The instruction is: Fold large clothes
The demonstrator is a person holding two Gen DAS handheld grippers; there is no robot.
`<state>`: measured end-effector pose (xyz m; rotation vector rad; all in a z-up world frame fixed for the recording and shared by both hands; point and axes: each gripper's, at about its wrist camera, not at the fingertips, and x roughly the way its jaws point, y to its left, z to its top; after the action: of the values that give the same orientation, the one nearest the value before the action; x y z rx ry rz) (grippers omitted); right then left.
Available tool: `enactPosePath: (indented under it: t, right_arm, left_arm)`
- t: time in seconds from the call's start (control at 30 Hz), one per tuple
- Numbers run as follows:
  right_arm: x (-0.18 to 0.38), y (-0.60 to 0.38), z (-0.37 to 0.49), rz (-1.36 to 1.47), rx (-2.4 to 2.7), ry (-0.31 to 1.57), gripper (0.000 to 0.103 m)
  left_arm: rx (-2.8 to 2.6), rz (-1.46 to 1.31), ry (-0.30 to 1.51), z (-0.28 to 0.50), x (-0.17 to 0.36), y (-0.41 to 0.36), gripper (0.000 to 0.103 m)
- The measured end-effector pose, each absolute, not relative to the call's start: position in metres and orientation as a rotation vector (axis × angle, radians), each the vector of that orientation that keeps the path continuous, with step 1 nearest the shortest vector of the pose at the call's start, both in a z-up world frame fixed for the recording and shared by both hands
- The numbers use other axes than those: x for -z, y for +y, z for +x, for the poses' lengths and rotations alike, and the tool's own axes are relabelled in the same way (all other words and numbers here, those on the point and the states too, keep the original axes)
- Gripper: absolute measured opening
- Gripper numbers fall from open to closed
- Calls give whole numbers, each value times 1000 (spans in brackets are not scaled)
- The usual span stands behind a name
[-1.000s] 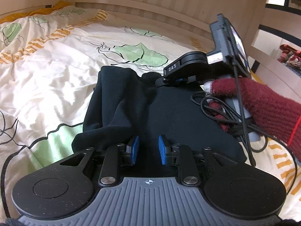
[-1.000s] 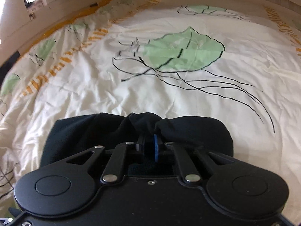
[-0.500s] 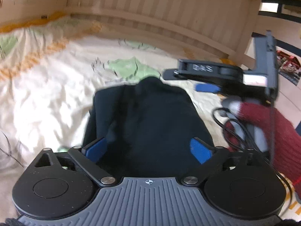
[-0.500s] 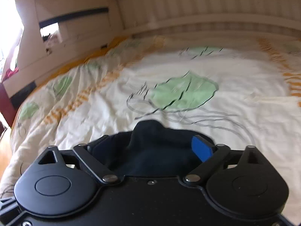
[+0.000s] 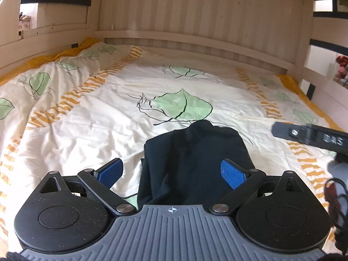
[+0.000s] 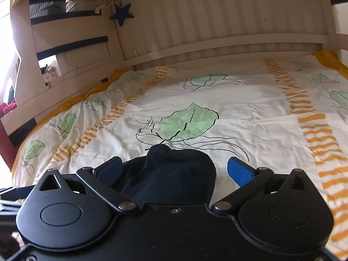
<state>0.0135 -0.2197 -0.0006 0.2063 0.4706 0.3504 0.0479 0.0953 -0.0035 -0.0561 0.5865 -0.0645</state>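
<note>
Left wrist view shows the dark garment (image 5: 193, 161) lying folded into a compact bundle on the leaf-print bedspread (image 5: 87, 130), seemingly just set down. The left gripper (image 5: 171, 174) has just been opening; its jaws stand released, the bundle between and beyond them, untouched. The right gripper (image 6: 174, 170) has likewise been opening, spread either side of the bundle's near end.

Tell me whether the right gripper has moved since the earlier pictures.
Yes. The right gripper has lifted and drawn back from the black garment: the headboard now fills the top of its view. Its jaws have just been opening, pads clear of the cloth.
</note>
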Motion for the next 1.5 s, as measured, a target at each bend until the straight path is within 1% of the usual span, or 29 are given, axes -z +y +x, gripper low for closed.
enactPosePath:
  t: [0.2, 0.63, 0.87, 1.5]
  right_arm:
    - [-1, -220, -15, 195, -325, 510, 102]
    - [3, -219, -65, 188, -330, 541, 102]
    - [3, -221, -79, 169, -287, 551, 102]
    - [7, -231, -96, 150, -198, 583, 102]
  left_arm:
    - [67, -33, 626, 38, -1, 89, 97]
    - [33, 29, 596, 7, -17, 73, 97]
    - [7, 73, 602, -2, -20, 64, 97]
    - [-51, 63, 680, -4, -9, 61, 97]
